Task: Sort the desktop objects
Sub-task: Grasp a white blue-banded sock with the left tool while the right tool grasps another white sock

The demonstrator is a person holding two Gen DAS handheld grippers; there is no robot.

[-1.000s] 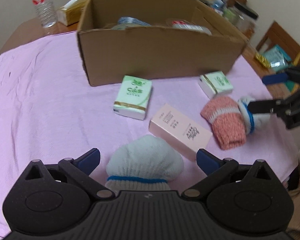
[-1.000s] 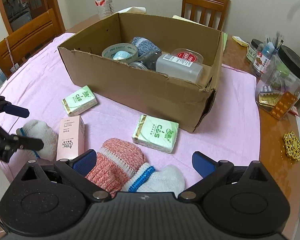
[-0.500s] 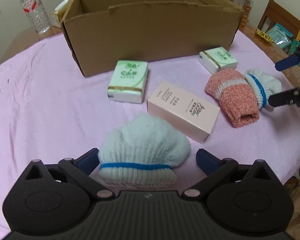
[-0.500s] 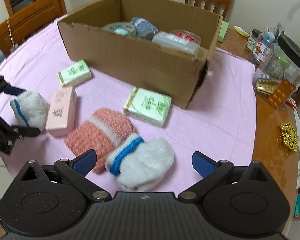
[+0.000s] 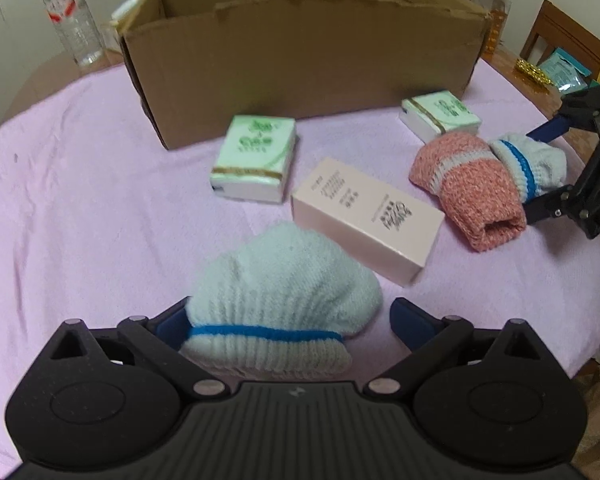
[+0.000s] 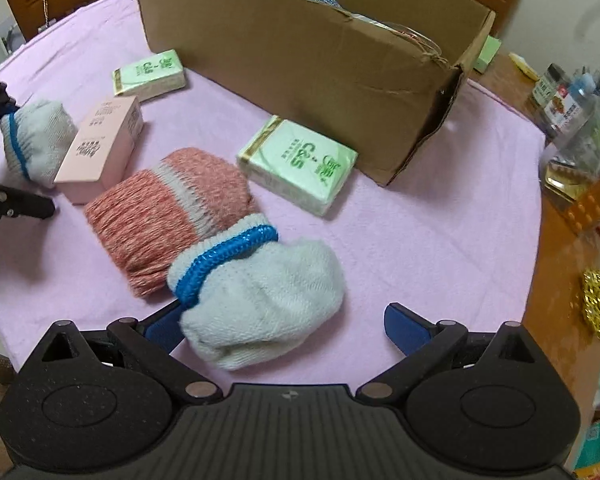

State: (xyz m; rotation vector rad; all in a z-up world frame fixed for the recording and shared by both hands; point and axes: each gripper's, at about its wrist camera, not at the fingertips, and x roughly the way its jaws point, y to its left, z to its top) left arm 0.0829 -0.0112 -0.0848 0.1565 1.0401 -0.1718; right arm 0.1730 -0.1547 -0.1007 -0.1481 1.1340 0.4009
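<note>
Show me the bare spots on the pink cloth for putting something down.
Free: the pink cloth left of the cardboard box and left tissue pack; also right of the box's corner, up to the wooden table edge. Crowded: the middle, around the pink carton and socks.

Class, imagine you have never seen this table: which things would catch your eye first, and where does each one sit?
Two rolled white socks with blue bands stand out, one between the open left gripper, the other between the open right gripper. A salmon-pink knitted sock lies against the right-hand one on the pink cloth. Behind everything stands a big cardboard box.
</note>
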